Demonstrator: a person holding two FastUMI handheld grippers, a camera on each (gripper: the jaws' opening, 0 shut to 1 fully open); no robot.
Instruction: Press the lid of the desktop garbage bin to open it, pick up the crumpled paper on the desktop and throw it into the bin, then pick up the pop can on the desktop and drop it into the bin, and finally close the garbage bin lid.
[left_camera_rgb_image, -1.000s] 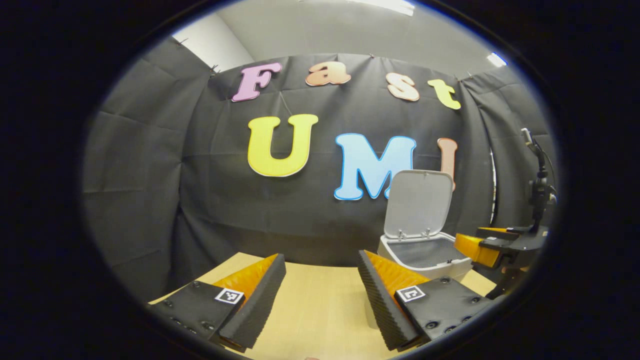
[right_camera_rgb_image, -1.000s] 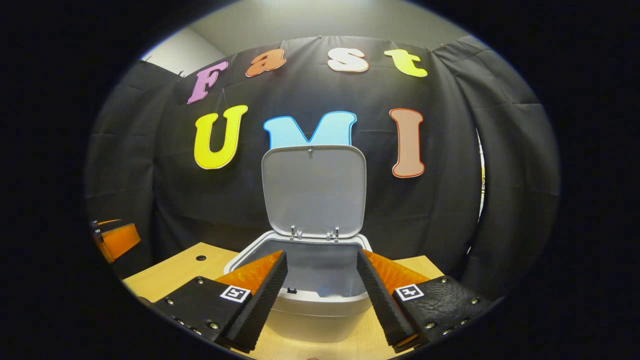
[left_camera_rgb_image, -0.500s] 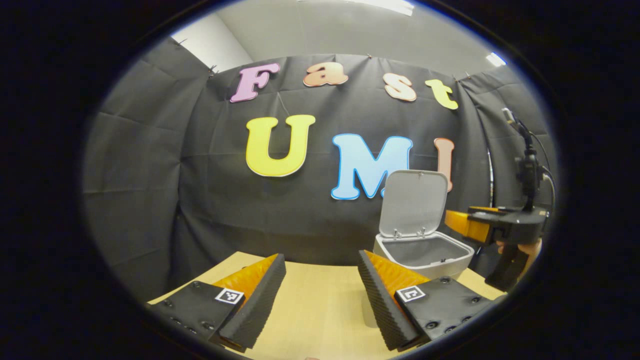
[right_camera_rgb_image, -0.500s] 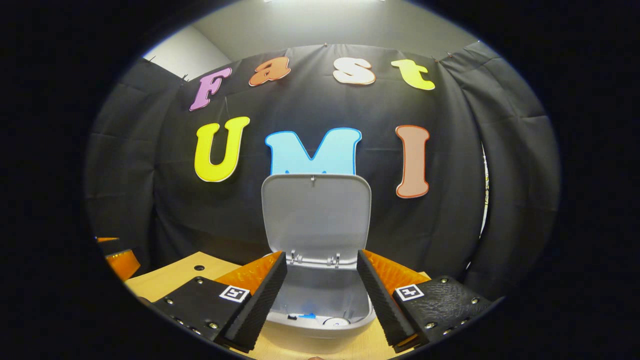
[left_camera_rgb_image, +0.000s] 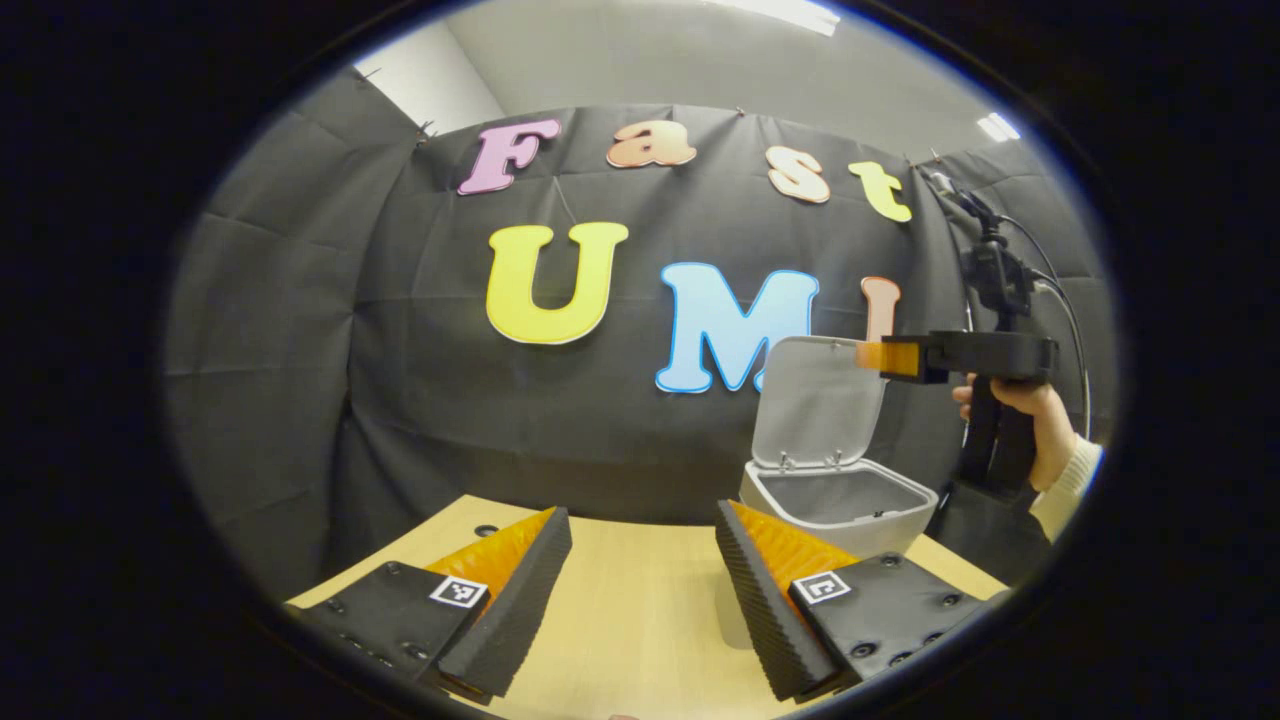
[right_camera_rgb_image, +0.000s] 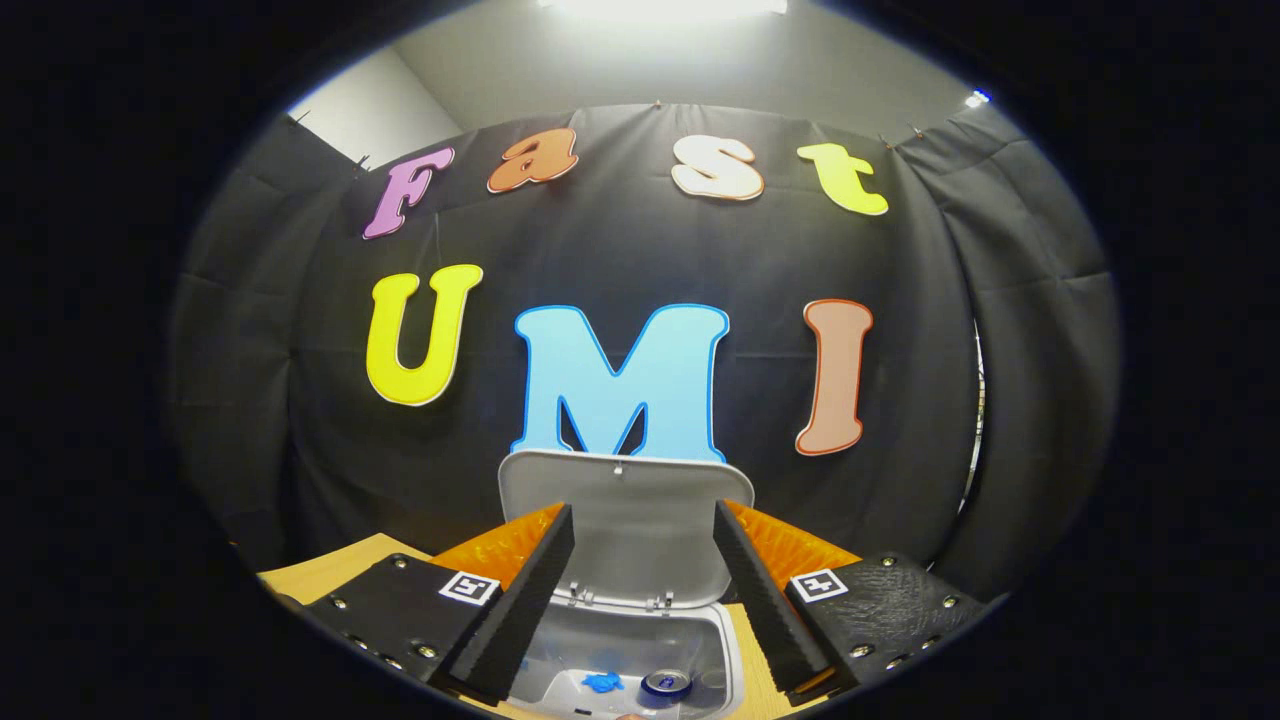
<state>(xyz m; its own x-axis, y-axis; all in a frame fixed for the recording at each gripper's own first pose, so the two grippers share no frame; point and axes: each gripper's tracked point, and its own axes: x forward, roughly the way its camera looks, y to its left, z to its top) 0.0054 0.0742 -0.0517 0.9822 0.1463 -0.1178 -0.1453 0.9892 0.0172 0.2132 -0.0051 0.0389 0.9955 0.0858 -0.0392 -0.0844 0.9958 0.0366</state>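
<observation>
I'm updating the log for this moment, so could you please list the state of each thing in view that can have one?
garbage bin: open, upright on the table.
lid: raised, standing up behind the opening.
pop can: inside the bin.
blue scrap: inside the bin, beside the can.
left gripper: open, holding nothing, above the table.
right gripper: open, holding nothing, above the bin.

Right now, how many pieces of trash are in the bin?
2 visible: a blue crumpled paper and a pop can beside it, at the bottom of the open bin. More may be hidden.
</observation>
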